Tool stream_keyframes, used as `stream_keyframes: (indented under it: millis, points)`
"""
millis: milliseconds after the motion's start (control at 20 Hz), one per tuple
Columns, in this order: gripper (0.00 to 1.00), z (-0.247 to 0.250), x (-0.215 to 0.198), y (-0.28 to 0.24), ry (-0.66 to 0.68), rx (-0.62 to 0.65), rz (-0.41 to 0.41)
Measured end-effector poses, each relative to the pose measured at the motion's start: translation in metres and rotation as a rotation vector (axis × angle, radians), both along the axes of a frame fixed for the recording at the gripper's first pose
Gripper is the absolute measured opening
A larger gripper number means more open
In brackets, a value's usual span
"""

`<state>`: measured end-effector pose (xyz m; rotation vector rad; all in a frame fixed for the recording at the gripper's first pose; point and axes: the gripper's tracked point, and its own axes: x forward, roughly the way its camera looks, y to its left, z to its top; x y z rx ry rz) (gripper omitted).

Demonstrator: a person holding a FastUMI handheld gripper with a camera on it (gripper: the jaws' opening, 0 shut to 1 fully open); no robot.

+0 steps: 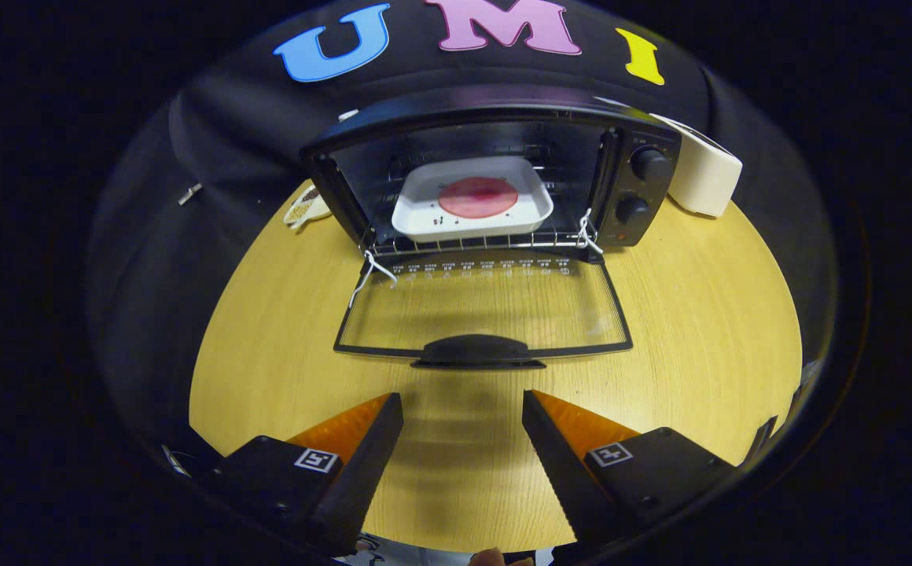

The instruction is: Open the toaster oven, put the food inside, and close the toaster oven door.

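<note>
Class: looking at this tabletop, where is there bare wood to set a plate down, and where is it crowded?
Bare table lies right of the open oven door, and left of it too. More lies between the door handle and the open gripper. Crowded: the oven with its tray, and the white appliance beside it.

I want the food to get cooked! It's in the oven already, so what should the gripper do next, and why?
Probably move forward and down to the door handle, to lift the glass door shut. The white dish with the food already sits on the rack inside the toaster oven, the door lies flat open, and the gripper is open and empty, short of the handle.
</note>
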<state>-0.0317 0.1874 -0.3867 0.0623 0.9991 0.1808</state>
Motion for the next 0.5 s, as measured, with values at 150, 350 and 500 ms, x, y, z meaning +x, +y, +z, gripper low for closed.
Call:
stream_keyframes:
  millis: [150,350,500]
  points:
    - [0.99,-0.024,0.007,0.004,0.017,-0.044,-0.008]
    - [0.99,-0.038,0.023,0.001,0.002,-0.093,-0.037]
    - [0.99,-0.042,0.028,-0.004,0.006,-0.120,-0.061]
